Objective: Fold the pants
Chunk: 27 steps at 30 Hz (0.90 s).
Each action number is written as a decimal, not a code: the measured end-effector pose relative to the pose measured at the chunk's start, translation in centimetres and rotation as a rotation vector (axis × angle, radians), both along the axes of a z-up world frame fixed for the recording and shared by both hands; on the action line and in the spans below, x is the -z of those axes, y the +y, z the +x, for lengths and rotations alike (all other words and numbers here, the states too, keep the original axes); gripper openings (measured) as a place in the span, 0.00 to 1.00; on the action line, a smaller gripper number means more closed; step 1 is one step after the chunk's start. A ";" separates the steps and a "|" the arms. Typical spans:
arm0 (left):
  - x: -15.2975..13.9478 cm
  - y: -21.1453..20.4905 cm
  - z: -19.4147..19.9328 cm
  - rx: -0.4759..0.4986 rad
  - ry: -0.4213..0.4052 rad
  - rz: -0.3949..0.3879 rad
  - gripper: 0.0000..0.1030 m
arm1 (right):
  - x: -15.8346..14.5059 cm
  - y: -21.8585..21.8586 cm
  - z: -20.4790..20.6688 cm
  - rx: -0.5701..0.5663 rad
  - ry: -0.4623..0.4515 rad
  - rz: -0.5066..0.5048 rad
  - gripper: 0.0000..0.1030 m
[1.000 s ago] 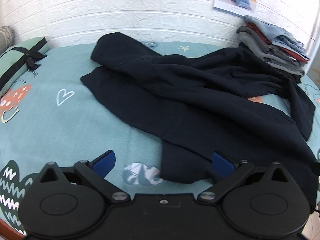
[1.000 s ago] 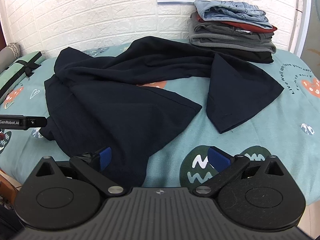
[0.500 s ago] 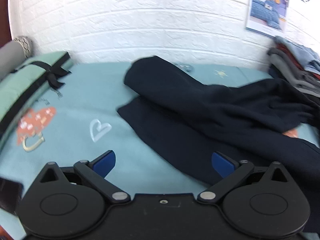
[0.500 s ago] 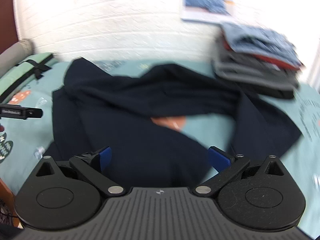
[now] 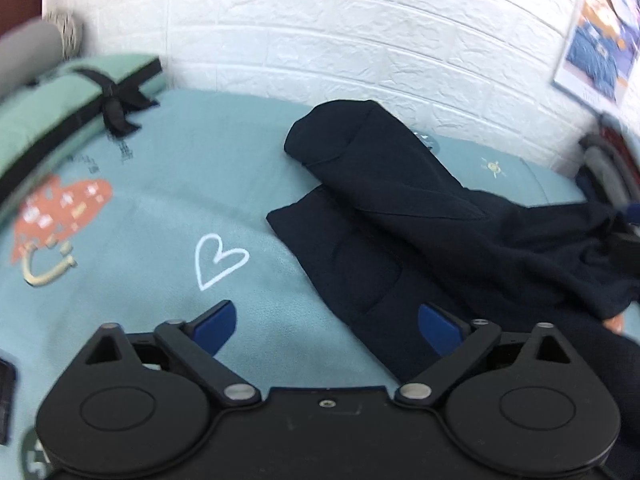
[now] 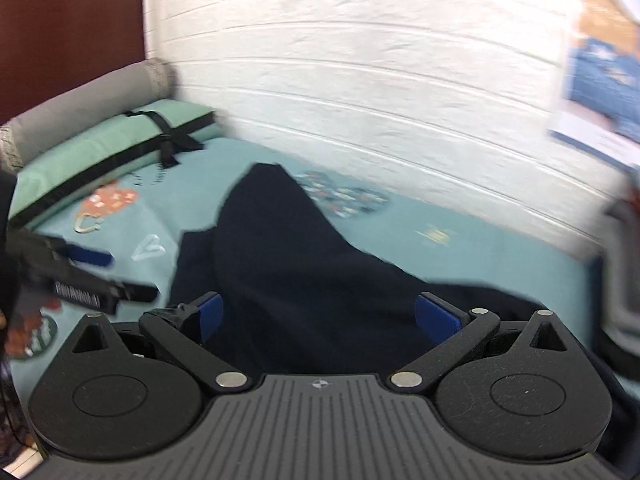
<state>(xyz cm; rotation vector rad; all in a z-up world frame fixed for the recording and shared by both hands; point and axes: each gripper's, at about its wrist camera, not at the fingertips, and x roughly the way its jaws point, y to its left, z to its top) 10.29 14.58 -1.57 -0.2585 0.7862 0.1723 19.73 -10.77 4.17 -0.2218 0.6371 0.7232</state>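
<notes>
Pants (image 5: 400, 216): dark navy, crumpled, unfolded on teal bedspread (image 5: 180, 184) beside white brick wall (image 5: 340, 40).
Left gripper (image 5: 327, 322): jaws spread wide, holding nothing; pants edge lies between its 2 fingers, toward the right one.
Right gripper (image 6: 319, 316): jaws spread wide, holding nothing; pants directly ahead, filling the gap.

A dark navy pair of cloth pants (image 5: 400, 216), matt and soft with creases, is seen on a teal printed fabric bedsheet (image 5: 200, 184) of fine, matt weave. The left gripper (image 5: 327, 322) and right gripper (image 6: 319, 320) are made of matt black plastic with smooth blue fingertip pads (image 5: 436, 326) and shiny metal pivot pins (image 6: 231, 379). A rough white embossed-brick wall (image 5: 340, 40) is shown behind.
</notes>
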 end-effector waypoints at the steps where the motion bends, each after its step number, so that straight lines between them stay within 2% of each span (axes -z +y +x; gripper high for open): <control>1: 0.3 0.6 0.2 0.001 -0.005 -0.040 1.00 | -0.2 1.1 1.0 -0.024 0.007 0.006 1.00; 5: 0.7 2.0 1.4 -0.014 -0.013 -0.096 1.00 | -0.4 6.2 5.9 -0.103 0.019 0.020 1.00; 10: 1.4 3.9 3.6 0.001 -0.021 -0.180 1.00 | 1.6 11.8 11.5 -0.143 0.079 0.030 1.00; 12: 2.0 4.5 4.6 0.006 -0.016 -0.211 1.00 | 2.5 13.5 12.7 -0.163 0.119 0.041 1.00; 15: 2.6 5.1 5.7 0.007 -0.025 -0.246 1.00 | 3.5 16.1 13.5 -0.202 0.131 0.052 1.00; 19: 2.8 5.0 6.5 0.014 -0.052 -0.264 1.00 | 5.1 18.5 14.2 -0.227 0.118 -0.016 1.00; 20: 2.8 4.9 6.5 0.016 -0.059 -0.267 1.00 | 5.3 18.6 14.4 -0.228 0.126 -0.033 0.90; 21: 2.8 4.7 6.5 0.018 -0.064 -0.260 1.00 | 5.3 18.4 14.6 -0.221 0.130 -0.052 0.40; 22: 2.8 4.5 6.7 0.024 -0.069 -0.249 1.00 | 5.2 17.9 14.8 -0.204 0.126 -0.061 0.32; 23: 2.8 4.4 6.7 0.020 -0.073 -0.239 0.88 | 4.9 17.3 15.0 -0.193 0.129 -0.053 0.28; 24: 2.8 4.5 6.7 0.006 -0.068 -0.231 0.51 | 4.6 16.5 15.3 -0.180 0.130 -0.039 0.17; 25: 3.1 4.8 6.8 0.003 -0.068 -0.262 0.24 | 4.2 15.7 15.4 -0.160 0.122 -0.035 0.15; 26: 3.5 5.2 6.6 -0.017 -0.078 -0.308 0.29 | 3.8 15.2 15.5 -0.139 0.103 -0.038 0.13; 27: 3.7 5.5 6.3 -0.035 -0.086 -0.340 0.29 | 3.3 14.6 15.5 -0.120 0.083 -0.039 0.12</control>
